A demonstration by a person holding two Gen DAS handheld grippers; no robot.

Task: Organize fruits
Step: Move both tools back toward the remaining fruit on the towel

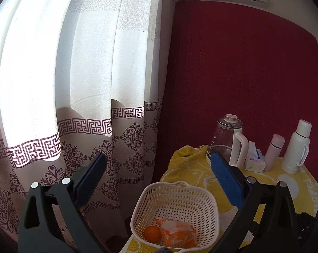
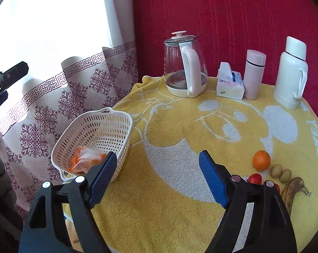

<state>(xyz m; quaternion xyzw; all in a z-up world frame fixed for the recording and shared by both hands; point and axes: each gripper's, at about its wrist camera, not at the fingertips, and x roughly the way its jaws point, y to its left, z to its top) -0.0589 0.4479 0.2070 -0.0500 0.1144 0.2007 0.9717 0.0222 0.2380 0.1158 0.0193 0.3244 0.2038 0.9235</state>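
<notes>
Fruits already in the basket (image 1: 175, 208): one orange (image 1: 152, 233) beside a plastic bag (image 1: 178, 234), seen past the spread, empty left claw (image 1: 159, 164). From the right wrist, the right claw (image 2: 158, 164) gapes empty over the worktop (image 2: 180, 139); another orange (image 2: 261, 160), tomato (image 2: 254, 178), two kiwis (image 2: 280, 172) and banana (image 2: 291, 191) lie at right.

Surface covered w/ a yellow towel (image 2: 180, 189) (white cartoon print). Back edge, L to R: glass kettle (image 2: 185, 69), tissue pack (image 2: 229, 84) touching a pink flask (image 2: 253, 76), white thermos (image 2: 291, 73) apart. Left edge: cream perforated basket (image 2: 95, 137). Right front, clustered: orange (image 2: 261, 160), two kiwis (image 2: 280, 172), red tomatoes (image 2: 254, 178), overripe banana (image 2: 292, 191).
</notes>
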